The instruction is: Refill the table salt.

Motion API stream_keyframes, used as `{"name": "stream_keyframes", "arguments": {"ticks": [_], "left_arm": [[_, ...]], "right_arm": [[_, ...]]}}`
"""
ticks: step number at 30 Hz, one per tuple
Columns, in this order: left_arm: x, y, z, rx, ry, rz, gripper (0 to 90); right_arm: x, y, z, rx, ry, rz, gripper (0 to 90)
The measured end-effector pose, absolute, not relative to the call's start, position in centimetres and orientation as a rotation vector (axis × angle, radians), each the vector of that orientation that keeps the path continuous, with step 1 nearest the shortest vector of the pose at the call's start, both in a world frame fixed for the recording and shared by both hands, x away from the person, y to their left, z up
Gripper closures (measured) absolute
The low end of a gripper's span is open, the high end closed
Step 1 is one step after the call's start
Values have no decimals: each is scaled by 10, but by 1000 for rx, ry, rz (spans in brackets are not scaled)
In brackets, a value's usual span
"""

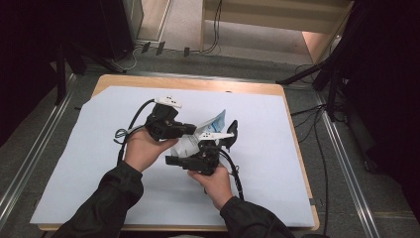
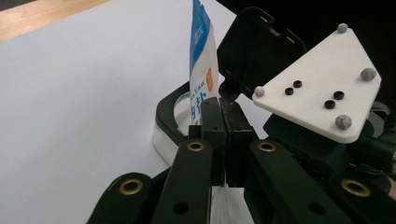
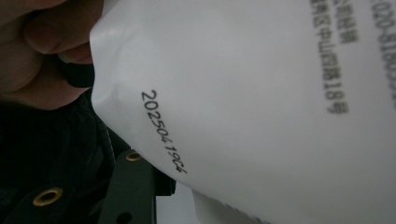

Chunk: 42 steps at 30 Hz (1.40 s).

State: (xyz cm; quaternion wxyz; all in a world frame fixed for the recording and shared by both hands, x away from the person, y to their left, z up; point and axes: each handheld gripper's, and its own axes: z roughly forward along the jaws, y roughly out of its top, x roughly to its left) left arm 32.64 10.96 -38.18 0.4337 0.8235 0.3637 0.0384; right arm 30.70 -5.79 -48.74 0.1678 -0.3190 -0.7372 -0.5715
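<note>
1. Sachet (image 2: 201,60), white with a blue top, stands upright just over the open black-rimmed box (image 2: 163,112); its long axis runs up from the box mouth, its blue end uppermost; the box lid (image 2: 254,51) is tipped back behind it.
2. Left tool (image 2: 219,126) has its jaws pressed together on the sachet's lower edge; from this tool the sachet rises straight ahead and the box lies just beyond the jaw tips.
3. Right tool (image 1: 200,157) sits against the box, jaws part open; whether it grips the box I cannot tell; its camera looks at the sachet's white printed face (image 3: 261,107) from close up.
4. Both hands meet mid-counter (image 1: 277,193), the left hand (image 1: 143,148) nearer the sachet; I judge the next move is lowering it into the box.
</note>
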Motion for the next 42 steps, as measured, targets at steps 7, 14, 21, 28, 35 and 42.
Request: {"name": "stream_keyframes", "arguments": {"ticks": [7, 14, 21, 28, 35, 42], "left_arm": [[328, 113, -383, 2061, 915, 71, 885], [330, 113, -385, 2064, 918, 44, 847], [333, 114, -388, 2061, 924, 19, 828], [335, 113, -392, 2060, 930, 2, 818], [339, 111, -399, 2067, 935, -7, 811], [341, 112, -402, 2056, 935, -7, 812]], "right_arm": [[305, -56, -490, -903, -2161, -1616, 581], [304, -53, -492, -891, -2219, -1606, 583], [301, -51, -496, -865, -2303, -1600, 583], [299, -49, -501, -842, -2367, -1598, 583], [297, -48, -505, -825, -2414, -1590, 581], [295, -48, -511, -810, -2458, -1592, 577]]}}
